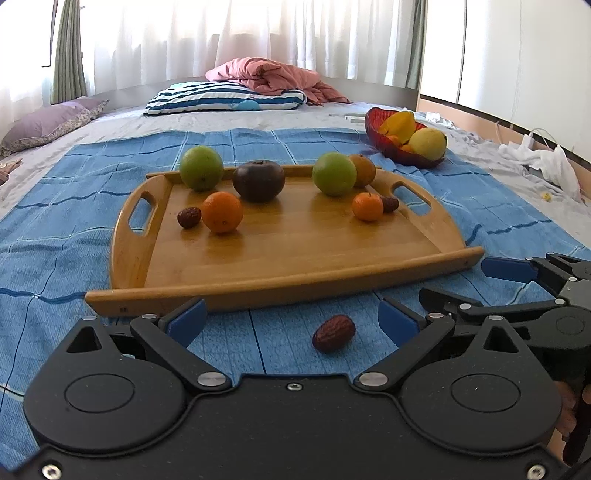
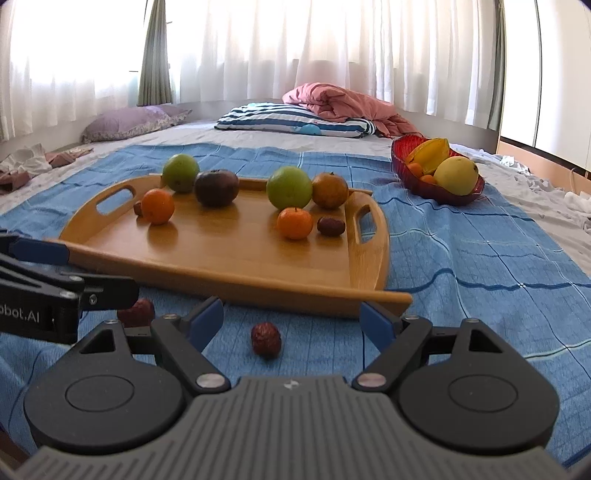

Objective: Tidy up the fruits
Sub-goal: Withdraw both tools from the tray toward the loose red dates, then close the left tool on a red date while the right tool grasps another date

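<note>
Nearest in the left wrist view, the left gripper [image 1: 291, 321] is seen w/ its blue-padded fingers [image 1: 186, 323] spread wide, nothing pinched. One red date [image 1: 333, 333] lies on the blue cloth [image 1: 55, 206] between the fingers, untouched, just short of the tray's near rim.

In the right wrist view, the right gripper [image 2: 291, 319] is likewise held w/ fingers [image 2: 208, 319] spread apart and empty. A second date [image 2: 266, 339] lies on the cloth between them, no contact. The left gripper is seen at that view's left edge, w/ its date partly hidden behind it.

Just beyond, a wooden tray [image 1: 295, 273] w/ cut-out handles is laid on the cloth. On its left half, near to far: a small date [image 1: 189, 217] touching or just beside an orange [image 1: 222, 212], then a dark purple fruit [image 1: 258, 181] and a green apple [image 1: 201, 168] at the far rim. On the right half: a small orange [image 1: 367, 206] w/ another date [image 1: 390, 204] just beside it, then a second green apple [image 1: 334, 173] touching a brownish-orange fruit [image 1: 363, 170].

Farther right, off the tray, a red glass bowl [image 1: 373, 127] is set on the cloth, holding a starfruit [image 1: 400, 123], a yellow fruit [image 1: 428, 143] and small orange fruits.

At the far end of the bed, a striped pillow [image 1: 221, 96], a pink blanket [image 1: 266, 75], a purple pillow [image 1: 51, 122] at far left and white curtains [image 1: 221, 33] are seen.
</note>
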Available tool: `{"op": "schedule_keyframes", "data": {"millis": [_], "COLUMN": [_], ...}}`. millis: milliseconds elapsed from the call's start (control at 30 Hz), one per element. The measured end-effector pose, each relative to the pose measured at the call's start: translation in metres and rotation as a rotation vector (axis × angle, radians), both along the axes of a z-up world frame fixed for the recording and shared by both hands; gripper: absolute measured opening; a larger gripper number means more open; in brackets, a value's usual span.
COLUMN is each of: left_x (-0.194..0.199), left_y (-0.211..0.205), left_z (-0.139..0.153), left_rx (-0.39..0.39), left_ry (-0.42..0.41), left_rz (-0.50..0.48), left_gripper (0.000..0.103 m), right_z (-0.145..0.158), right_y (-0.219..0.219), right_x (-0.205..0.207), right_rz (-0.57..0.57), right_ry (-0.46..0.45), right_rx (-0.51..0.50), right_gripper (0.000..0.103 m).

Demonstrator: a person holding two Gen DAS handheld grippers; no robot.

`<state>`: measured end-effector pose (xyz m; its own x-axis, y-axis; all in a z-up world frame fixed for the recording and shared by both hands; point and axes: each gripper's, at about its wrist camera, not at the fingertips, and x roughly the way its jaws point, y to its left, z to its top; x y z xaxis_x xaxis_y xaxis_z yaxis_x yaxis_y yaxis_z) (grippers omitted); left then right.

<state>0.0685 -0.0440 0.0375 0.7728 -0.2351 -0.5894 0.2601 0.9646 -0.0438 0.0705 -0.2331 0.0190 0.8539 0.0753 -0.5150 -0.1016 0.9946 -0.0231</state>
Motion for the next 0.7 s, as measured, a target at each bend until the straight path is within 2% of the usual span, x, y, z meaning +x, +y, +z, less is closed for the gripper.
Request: {"op": "schedule_keyframes", "data": {"millis": [400,500,600,700], "left_x": [-0.003,-0.003,-0.002,-0.002], "left_y": [-0.003,-0.004,-0.006,-0.011], "left_z": [-0.013,-0.015,-0.017,-0.017], "left_rx": [-0.005,-0.023,-0.055,-0.056], "left_ry": [0.032,0.045,0.073,0.079], "left_rz": [-0.004,-0.003,-0.012,-0.02], "left_gripper": [0.098,0.091,0.081,0.069], "right_z": [-0.015,-0.016,-0.018,-0.02], "right_y": [0.005,0.006,0.007,0.01], "right_x": [-0.011,-0.012,-0.013,-0.014], "right_rz": [-0.002,-0.006,-0.006,-0.002], "right_ry": [0.003,-0.007,-0.009,-0.01], "right_rx": [0.009,0.014,0.025,0.028], "right_gripper": [0.09,0.088,0.083,0.078]}}
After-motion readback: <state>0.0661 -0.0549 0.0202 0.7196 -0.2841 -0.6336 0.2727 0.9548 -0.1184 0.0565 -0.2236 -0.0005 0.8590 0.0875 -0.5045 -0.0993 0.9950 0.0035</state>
